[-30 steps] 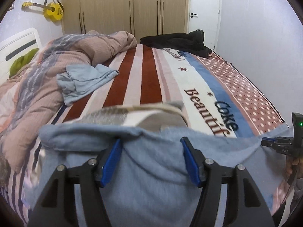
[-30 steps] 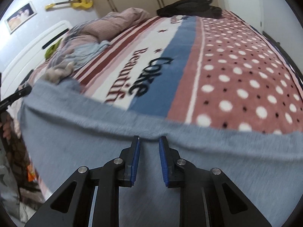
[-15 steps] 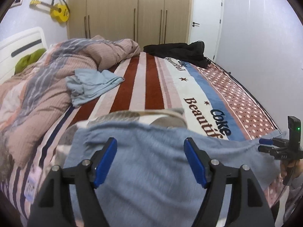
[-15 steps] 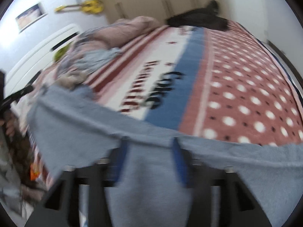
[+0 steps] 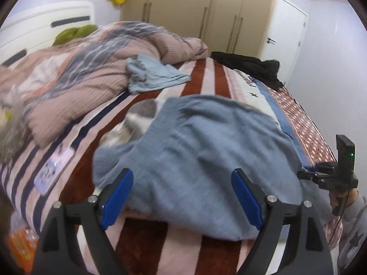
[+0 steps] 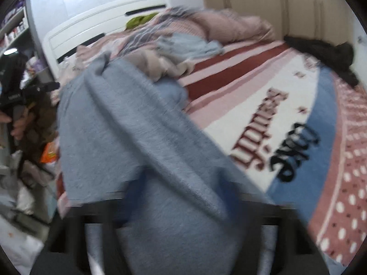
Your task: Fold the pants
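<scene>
Both wrist cameras sit close above the bed (image 5: pixel 206 78), angled downward toward the wardrobe (image 5: pixel 195 6) at 12 o'clock. Both views share the blue pants (image 5: pixel 206 155), quilt (image 6: pixel 229 27) and black clothing (image 6: pixel 321 52).

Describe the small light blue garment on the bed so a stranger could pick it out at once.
Start at the striped bed cover and look toward the rumpled pink duvet heaped at its head end. The light blue garment lies crumpled at the duvet's edge, spilling onto the stripes. It is paler and smaller than the grey-blue pants spread nearer the camera.
</scene>
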Demonstrator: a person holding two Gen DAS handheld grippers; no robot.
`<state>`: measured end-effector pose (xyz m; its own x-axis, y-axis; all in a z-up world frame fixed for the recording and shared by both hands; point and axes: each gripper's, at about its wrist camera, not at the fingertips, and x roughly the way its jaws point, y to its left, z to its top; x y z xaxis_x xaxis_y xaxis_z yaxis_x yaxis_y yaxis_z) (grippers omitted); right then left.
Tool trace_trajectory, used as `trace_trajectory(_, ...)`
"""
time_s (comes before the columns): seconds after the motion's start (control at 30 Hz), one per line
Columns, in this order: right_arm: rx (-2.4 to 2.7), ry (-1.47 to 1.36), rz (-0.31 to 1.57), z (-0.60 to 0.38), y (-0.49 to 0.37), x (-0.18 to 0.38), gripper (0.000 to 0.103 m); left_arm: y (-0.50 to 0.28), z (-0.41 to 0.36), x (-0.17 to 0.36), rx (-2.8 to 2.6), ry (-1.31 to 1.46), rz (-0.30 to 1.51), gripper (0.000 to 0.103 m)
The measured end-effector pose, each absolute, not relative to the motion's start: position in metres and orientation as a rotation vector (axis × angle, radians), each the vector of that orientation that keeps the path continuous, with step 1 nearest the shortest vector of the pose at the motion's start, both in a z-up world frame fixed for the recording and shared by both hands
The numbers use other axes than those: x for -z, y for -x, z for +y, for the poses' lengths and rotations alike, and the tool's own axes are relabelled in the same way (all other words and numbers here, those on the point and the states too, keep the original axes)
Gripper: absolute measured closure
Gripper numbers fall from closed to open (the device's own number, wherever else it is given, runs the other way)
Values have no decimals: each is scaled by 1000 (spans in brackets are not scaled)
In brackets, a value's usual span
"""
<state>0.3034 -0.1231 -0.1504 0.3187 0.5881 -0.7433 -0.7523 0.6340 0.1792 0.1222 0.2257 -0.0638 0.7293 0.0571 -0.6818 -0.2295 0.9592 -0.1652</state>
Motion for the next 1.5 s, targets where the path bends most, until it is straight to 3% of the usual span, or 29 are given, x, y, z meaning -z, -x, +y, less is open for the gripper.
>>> trace_trajectory(0.3, -764, 278, 809, -114, -306, 139, 101, -111, 262, 90, -219, 411, 683, 18)
trace_trajectory(0.47, -730, 223, 859, -109, -331, 141, 100, -115, 271, 92, -217, 452, 655, 18)
trace_trajectory(0.57, -703, 244, 893, -103, -333, 152, 90, -114, 272, 97, -229, 471, 656, 18)
trace_trajectory(0.7, -680, 239, 864, -110, -318, 145, 61, -108, 279, 107, -208, 571, 655, 16)
trace_trajectory(1.0, -684, 65, 776, -174, -264, 106, 61, -113, 286, 125, -159, 738, 621, 16)
trace_trajectory(1.07, -681, 41, 770, -185, -252, 105, 61, -115, 286, 125, -181, 754, 600, 30)
trace_trajectory(1.1, -675, 31, 767, -192, -246, 105, 61, -114, 285, 123, -203, 746, 596, 49)
trace_trajectory(1.13, -670, 24, 766, -197, -240, 105, 61, -114, 283, 121, -227, 728, 594, 61)
trace_trajectory(1.17, -667, 16, 765, -202, -234, 105, 61, -113, 280, 118, -233, 714, 588, 65)
trace_trajectory(1.23, -660, -9, 764, -214, -222, 106, 61, -111, 274, 111, -234, 686, 573, 87)
trace_trajectory(1.5, -633, -77, 749, -256, -190, 108, 61, -96, 219, 43, -227, 472, 437, 91)
